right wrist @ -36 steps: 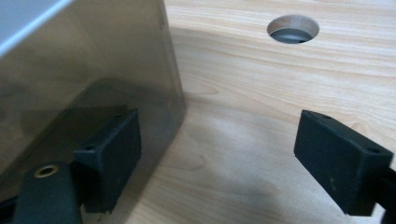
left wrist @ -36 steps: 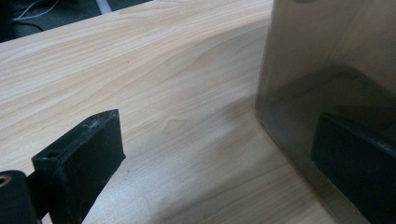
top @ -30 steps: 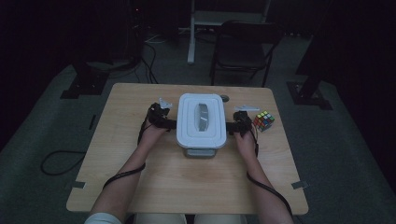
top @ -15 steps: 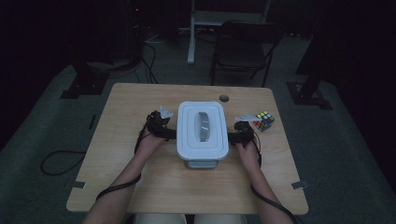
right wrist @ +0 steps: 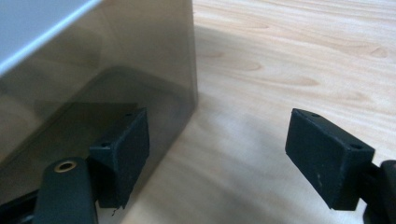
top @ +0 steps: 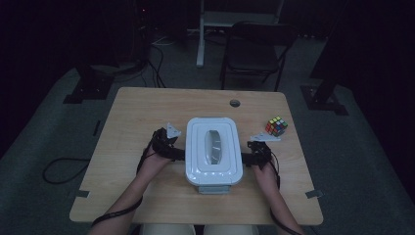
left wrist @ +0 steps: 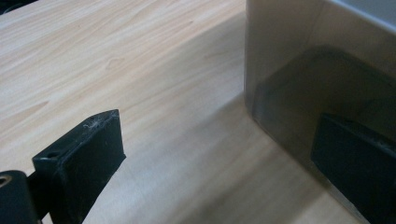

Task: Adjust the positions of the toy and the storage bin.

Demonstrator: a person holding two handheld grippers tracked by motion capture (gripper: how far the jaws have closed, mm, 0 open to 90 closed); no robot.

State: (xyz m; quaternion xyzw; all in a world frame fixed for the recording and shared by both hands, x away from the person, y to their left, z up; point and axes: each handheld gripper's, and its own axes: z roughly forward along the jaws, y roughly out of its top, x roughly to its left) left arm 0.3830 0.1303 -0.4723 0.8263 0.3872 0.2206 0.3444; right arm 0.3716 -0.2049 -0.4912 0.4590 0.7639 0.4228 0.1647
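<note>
Both grippers are pressing the box (top: 214, 152) sides: left gripper (top: 177, 152) at 9 o'clock, right gripper (top: 246, 157) at 3. Jaws are standing apart, clamping nothing; the right's have just been closing. Contact is probably one jaw each.

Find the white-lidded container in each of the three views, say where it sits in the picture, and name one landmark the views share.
High view: container at table centre, between left gripper and right gripper.
Left gripper view: its translucent wall fills the upper right.
Right gripper view: its wall fills the upper left.
Shared landmark: the wooden tabletop.
</note>
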